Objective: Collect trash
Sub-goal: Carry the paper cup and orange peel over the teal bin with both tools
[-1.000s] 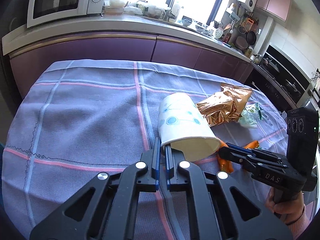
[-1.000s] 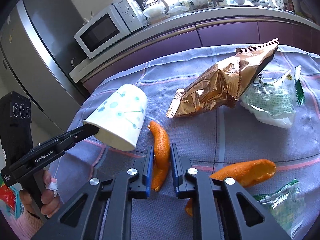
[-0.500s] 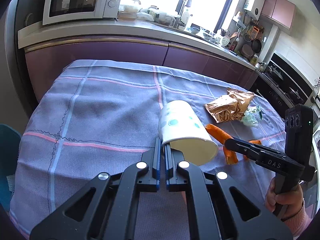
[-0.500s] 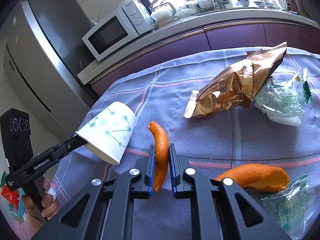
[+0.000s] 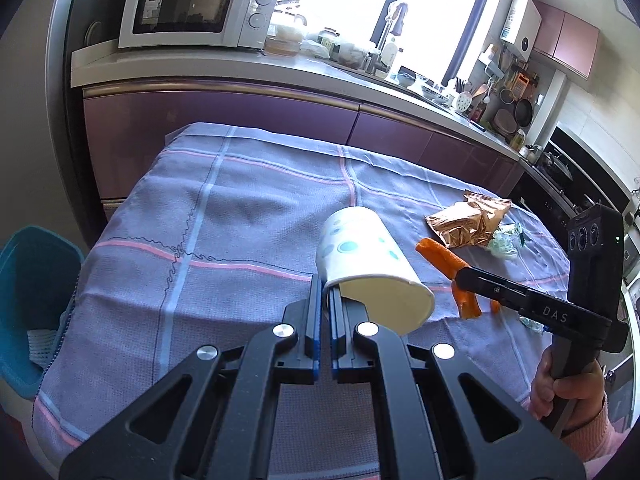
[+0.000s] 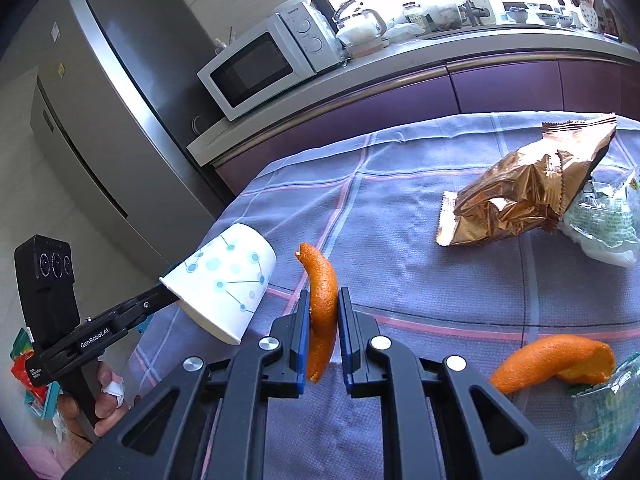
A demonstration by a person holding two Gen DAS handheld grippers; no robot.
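My left gripper [image 5: 327,294] is shut on the rim of a white paper cup [image 5: 362,258] with blue dots, held above the table's left part. Seen from the right wrist, that cup [image 6: 224,280] hangs tilted from the left gripper [image 6: 166,294]. My right gripper [image 6: 323,300] is shut on a curved strip of orange peel [image 6: 320,292], lifted off the cloth. In the left wrist view the right gripper [image 5: 464,276] carries the peel [image 5: 440,258] just right of the cup. A second orange peel [image 6: 552,360] lies on the cloth at the lower right.
A gold foil snack bag [image 6: 524,196] and a clear green-printed wrapper [image 6: 604,220] lie at the table's far right. Another wrapper [image 6: 604,416] sits at the near right. A blue bin [image 5: 32,280] stands left of the table [image 5: 240,216]. A counter with a microwave [image 5: 192,8] runs behind.
The left gripper has carried the cup leftward, bringing the blue bin into view. The right gripper has lifted the orange peel off the cloth and drawn back slightly.
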